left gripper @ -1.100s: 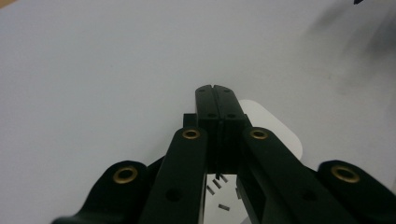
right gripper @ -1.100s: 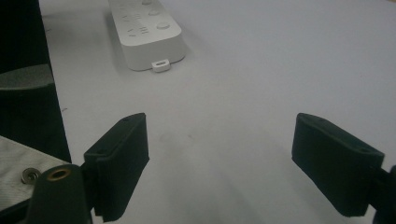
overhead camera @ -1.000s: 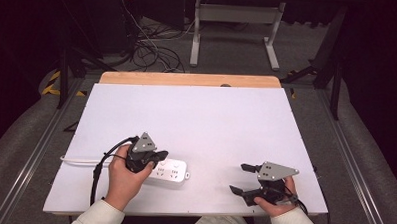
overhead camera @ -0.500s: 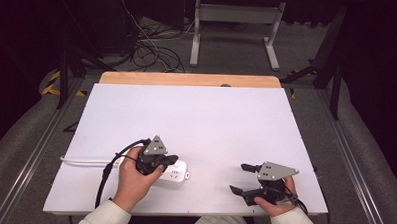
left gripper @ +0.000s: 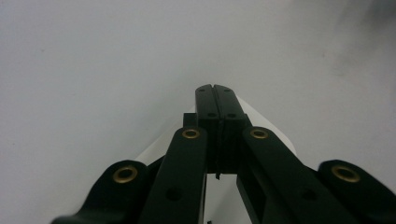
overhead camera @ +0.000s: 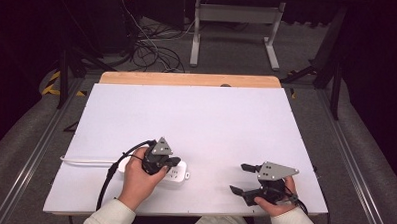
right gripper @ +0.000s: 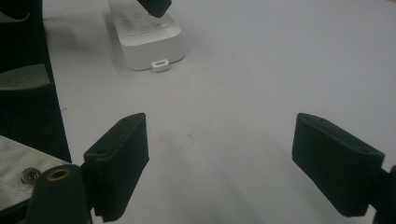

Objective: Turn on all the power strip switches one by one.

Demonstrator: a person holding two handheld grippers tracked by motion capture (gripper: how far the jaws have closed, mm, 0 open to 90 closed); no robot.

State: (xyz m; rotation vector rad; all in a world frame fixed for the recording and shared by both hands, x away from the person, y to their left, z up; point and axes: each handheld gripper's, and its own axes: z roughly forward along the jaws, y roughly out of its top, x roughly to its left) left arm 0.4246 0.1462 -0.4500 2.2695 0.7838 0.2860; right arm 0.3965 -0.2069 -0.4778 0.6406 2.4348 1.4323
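Pressing down on the white power strip at lower left of the counter, the left hand-held gripper is closed, empty; right hand-held gripper gapes wide, empty. Next, probably reposition the strip.

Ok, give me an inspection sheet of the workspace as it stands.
Surface: white table top, wooden strip at far edge.
Job's things: white power strip near front left, its white cord running left.
Clutter: nothing seen.
Grippers: left gripper over the power strip, jaws shut together; right gripper open above bare table, front right.
Cables: black cable trailing from left gripper.
Surroundings: dark room, cables on floor, grey metal stand behind table.
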